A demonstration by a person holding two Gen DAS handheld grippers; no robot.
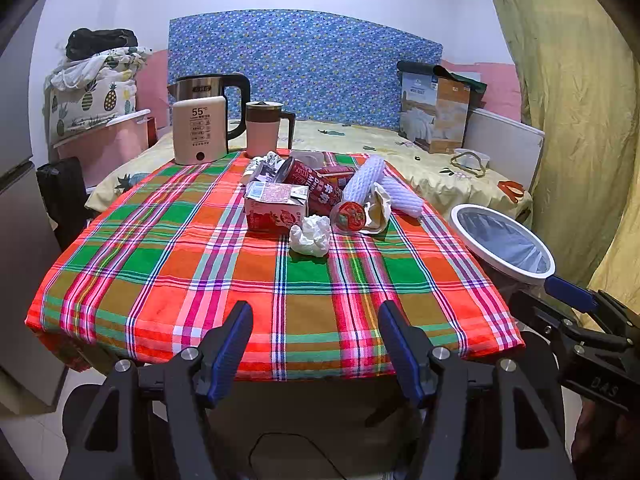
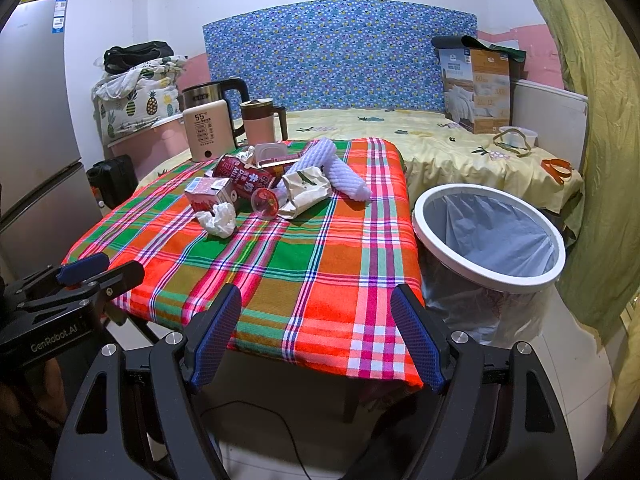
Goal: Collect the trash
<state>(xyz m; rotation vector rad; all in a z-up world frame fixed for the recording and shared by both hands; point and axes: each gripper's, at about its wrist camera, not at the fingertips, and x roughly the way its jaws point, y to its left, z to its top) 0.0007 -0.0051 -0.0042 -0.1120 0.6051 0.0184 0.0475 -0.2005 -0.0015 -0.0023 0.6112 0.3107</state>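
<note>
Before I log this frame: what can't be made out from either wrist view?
- Bin bottom: the liner folds hide it in the right wrist view, so what's inside is unknown.
- Red cans: partly buried behind the carton; count unclear.
- Kettle base: hidden by the cream appliance.
- Floor beneath the table: blocked by the tablecloth.

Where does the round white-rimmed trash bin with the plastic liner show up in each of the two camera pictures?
Left wrist view: the white-rimmed trash bin sits at the right edge, beside the plaid tablecloth's right side, partly behind the right gripper.
Right wrist view: the bin stands on the floor at centre right, fully seen.
Shared landmark: the crumpled white tissue at the front of the trash pile.
</note>
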